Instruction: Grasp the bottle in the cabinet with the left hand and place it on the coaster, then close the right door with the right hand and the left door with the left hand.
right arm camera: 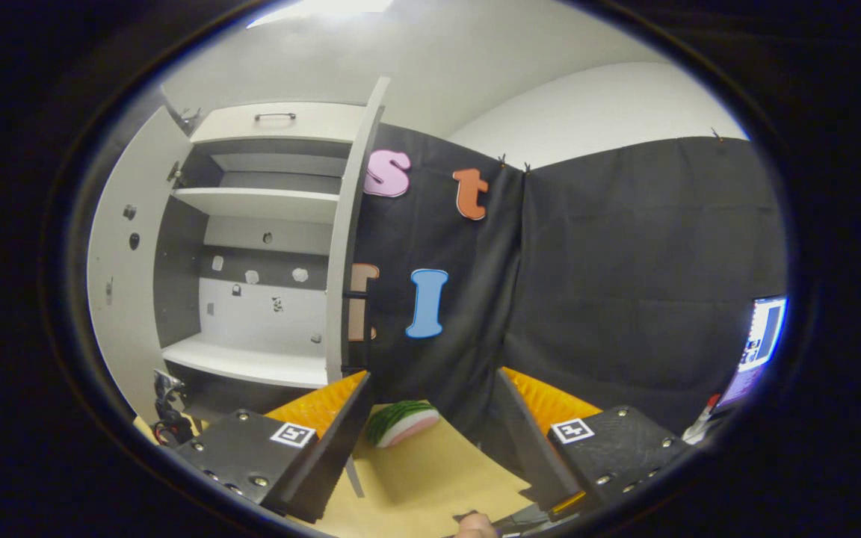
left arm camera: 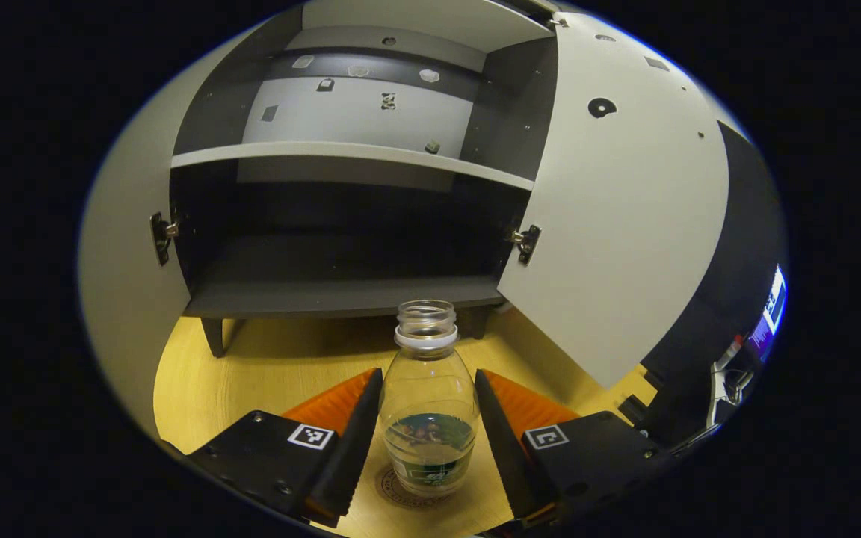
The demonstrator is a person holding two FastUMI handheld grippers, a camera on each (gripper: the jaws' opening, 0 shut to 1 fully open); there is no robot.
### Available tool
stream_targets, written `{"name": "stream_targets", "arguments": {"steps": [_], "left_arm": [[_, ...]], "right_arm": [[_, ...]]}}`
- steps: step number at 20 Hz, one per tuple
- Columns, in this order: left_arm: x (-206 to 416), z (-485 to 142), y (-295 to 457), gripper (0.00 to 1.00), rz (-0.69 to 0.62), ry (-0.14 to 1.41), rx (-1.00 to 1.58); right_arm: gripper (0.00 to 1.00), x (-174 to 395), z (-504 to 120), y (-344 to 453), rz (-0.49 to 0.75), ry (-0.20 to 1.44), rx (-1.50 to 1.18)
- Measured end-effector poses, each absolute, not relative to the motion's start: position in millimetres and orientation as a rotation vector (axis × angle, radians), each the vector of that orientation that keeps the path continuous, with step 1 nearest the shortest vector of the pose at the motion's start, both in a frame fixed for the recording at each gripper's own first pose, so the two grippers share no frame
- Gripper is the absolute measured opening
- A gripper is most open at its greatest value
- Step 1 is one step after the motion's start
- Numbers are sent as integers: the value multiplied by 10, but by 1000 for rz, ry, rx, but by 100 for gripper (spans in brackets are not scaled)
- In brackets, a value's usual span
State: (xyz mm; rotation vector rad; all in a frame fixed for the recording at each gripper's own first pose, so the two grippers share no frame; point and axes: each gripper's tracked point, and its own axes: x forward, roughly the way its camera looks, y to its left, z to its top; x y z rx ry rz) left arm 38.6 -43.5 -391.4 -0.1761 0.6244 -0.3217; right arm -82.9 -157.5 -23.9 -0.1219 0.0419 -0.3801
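Standing upright between the parted fingers of the left gripper (left arm camera: 428,441), bottle (left arm camera: 428,403) on coaster (left arm camera: 400,489) (neither side visibly pressing); right gripper (right arm camera: 430,441) spread, nearer right door (right arm camera: 347,246).

**Both doors stand wide; the shelves lie open**

In the left gripper view the cabinet (left arm camera: 348,224) gapes, its lower shelf (left arm camera: 341,295) bare. The right door (left arm camera: 625,202) swings out over the table (left arm camera: 266,366), and the bottle (left arm camera: 428,403) stands between the left gripper (left arm camera: 428,441) fingers with gaps either side. In the right gripper view a watermelon slice (right arm camera: 403,422) lies ahead of the right gripper (right arm camera: 430,441).
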Motion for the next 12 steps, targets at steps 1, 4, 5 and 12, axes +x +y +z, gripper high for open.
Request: {"name": "stream_targets", "arguments": {"steps": [1,4,5,12], "left_arm": [[379,-3960,-430,78,-312,631,-183],[345,-4062,-416,78,-293,628,-186],[329,-4082,-412,78,-289,622,-181],[166,-4041,-393,78,-280,576,-169]], "right_arm": [[99,-826,-236,-1581,-382,42,-126],[99,-841,-238,-1594,-386,44,-141],[97,-841,-243,-1591,-385,46,-145],[99,-781,-333,-1529,-369,68,-149]]}}
